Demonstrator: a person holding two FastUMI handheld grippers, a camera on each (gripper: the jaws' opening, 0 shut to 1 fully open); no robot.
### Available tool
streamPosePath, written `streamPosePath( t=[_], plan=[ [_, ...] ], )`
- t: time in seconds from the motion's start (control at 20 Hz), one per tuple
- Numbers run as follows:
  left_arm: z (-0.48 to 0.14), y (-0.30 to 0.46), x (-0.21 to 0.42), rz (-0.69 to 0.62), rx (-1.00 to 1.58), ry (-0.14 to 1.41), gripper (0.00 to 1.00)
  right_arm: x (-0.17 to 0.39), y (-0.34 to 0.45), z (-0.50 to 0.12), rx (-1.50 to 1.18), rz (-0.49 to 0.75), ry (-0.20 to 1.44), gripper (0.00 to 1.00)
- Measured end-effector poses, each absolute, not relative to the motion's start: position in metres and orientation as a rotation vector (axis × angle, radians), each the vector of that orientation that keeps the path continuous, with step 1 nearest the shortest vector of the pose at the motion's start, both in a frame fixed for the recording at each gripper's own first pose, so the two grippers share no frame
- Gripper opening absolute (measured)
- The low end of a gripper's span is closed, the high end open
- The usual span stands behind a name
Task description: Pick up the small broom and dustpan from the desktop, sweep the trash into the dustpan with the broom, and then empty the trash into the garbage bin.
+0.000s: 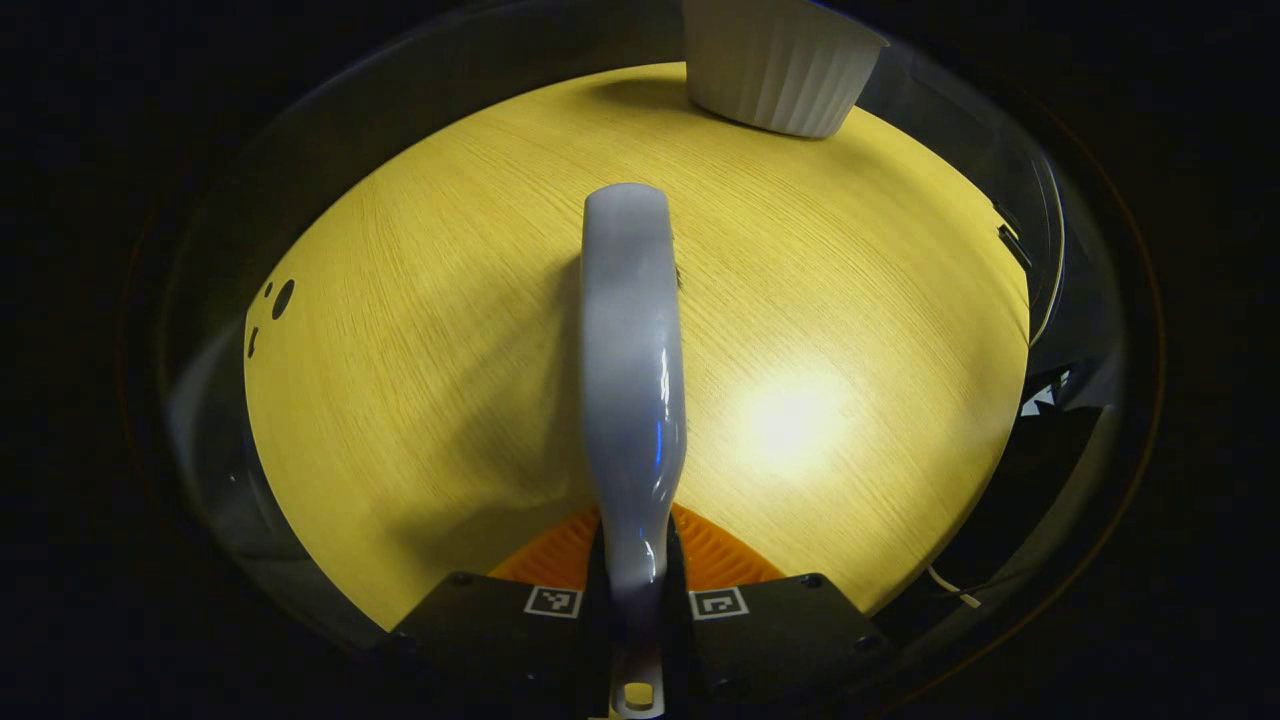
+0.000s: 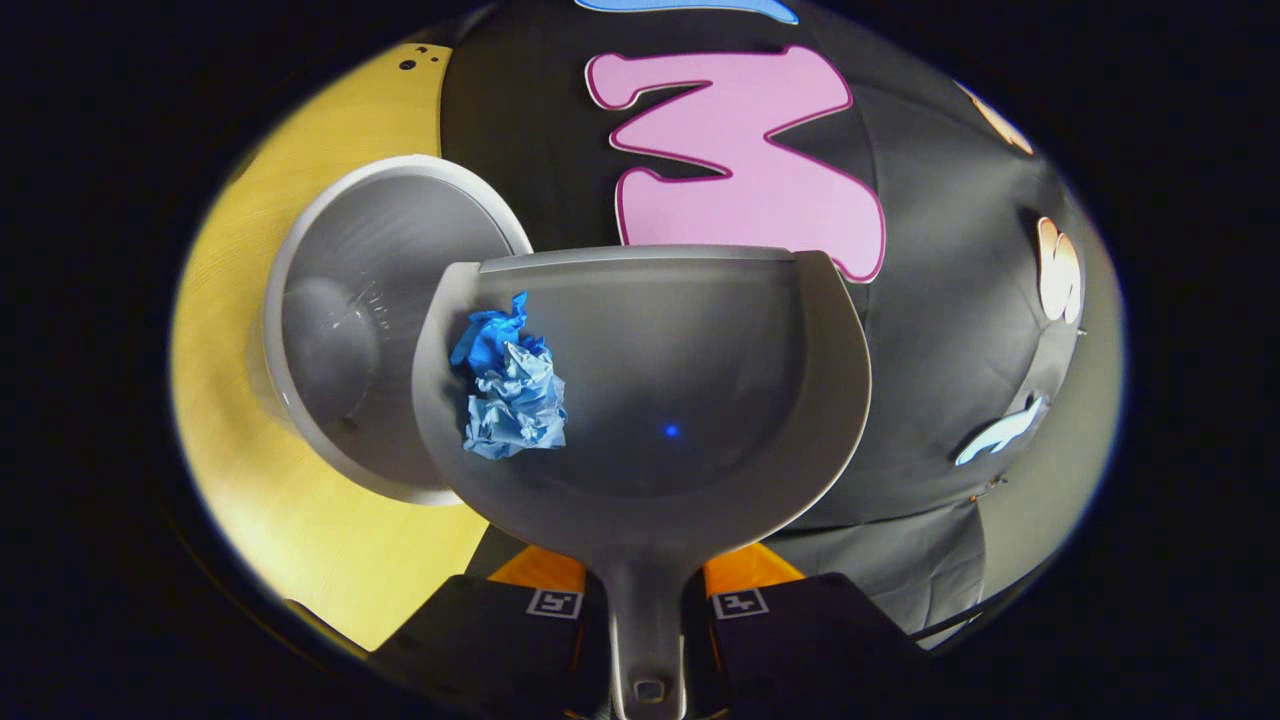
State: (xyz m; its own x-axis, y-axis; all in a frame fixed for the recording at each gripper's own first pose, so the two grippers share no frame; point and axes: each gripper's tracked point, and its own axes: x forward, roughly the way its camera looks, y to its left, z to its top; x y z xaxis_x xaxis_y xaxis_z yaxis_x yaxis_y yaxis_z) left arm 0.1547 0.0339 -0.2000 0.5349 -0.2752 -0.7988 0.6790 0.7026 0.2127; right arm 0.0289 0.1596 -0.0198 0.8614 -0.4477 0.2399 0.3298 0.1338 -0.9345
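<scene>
A: What does the left gripper (image 1: 636, 603) hold?
B: Its fingers are clenched on the grey handle of the broom (image 1: 632, 380), which runs up the middle of the frame over the yellow desktop (image 1: 420, 330). The white garbage bin (image 1: 778, 62) stands at the top.

A: And the right gripper (image 2: 645, 605)?
B: It grasps the dustpan (image 2: 690, 390) by the handle. The blue crumpled trash (image 2: 508, 382) lies in the left part of the pan, beside the open bin at centre left.
</scene>
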Motion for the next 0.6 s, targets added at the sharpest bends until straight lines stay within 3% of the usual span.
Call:
streamPosePath(
  t=[0.3, 0.35, 0.4, 0.6],
  plan=[
    [-0.199, 0.034, 0.156, -0.603, 0.559, 0.826, 0.24, 0.028, 0.144, -0.015, -1.368, -0.571, 0.042, 0.31],
    [-0.200, 0.035, 0.156, -0.602, 0.558, 0.826, 0.24, 0.026, 0.146, -0.013, -1.400, -0.570, 0.021, 0.27],
    [-0.200, 0.034, 0.155, -0.601, 0.557, 0.826, 0.24, 0.025, 0.150, -0.013, -1.427, -0.563, -0.010, 0.31],
    [-0.200, 0.035, 0.156, -0.596, 0.568, 0.826, 0.24, 0.028, 0.148, -0.019, -1.442, -0.560, 0.032, 0.32]
  ],
)
